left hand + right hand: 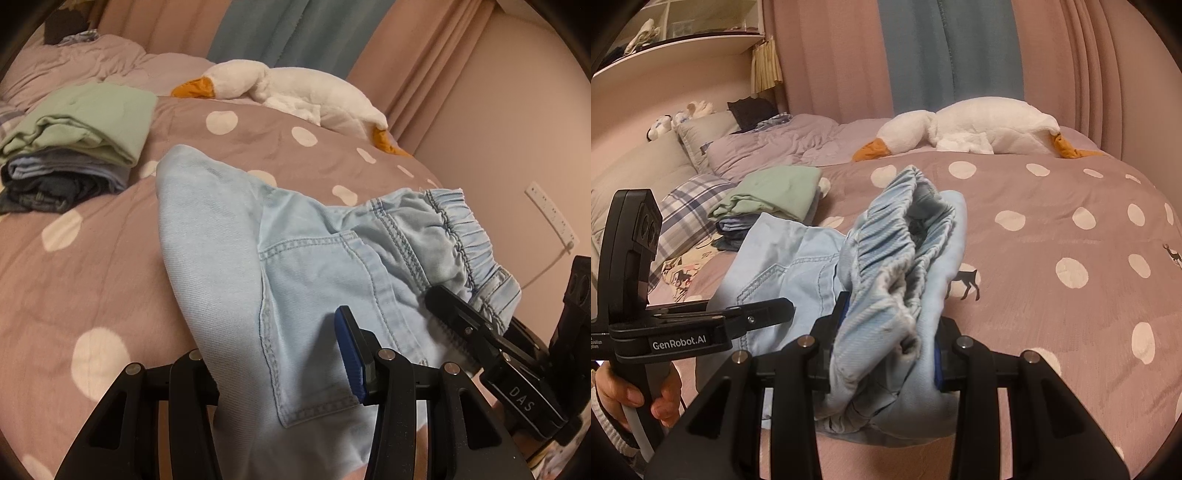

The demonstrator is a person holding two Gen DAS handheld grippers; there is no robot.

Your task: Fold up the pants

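The light blue denim pants (295,266) are held up over the polka-dot bed, back pocket and elastic waistband facing the left wrist view. My left gripper (280,362) is shut on the pants near the pocket; its left finger is hidden under the cloth. My right gripper (886,350) is shut on the bunched elastic waistband (897,258). In the left wrist view the right gripper (461,325) grips the waistband at the right. In the right wrist view the left gripper (768,310) holds the pants (783,258) at the left.
A stack of folded clothes (70,147) with a green item on top lies at the left on the bed (92,258). A white plush goose (295,88) lies along the far edge. Pillows (690,210) are at the left, curtains behind, a wall at the right.
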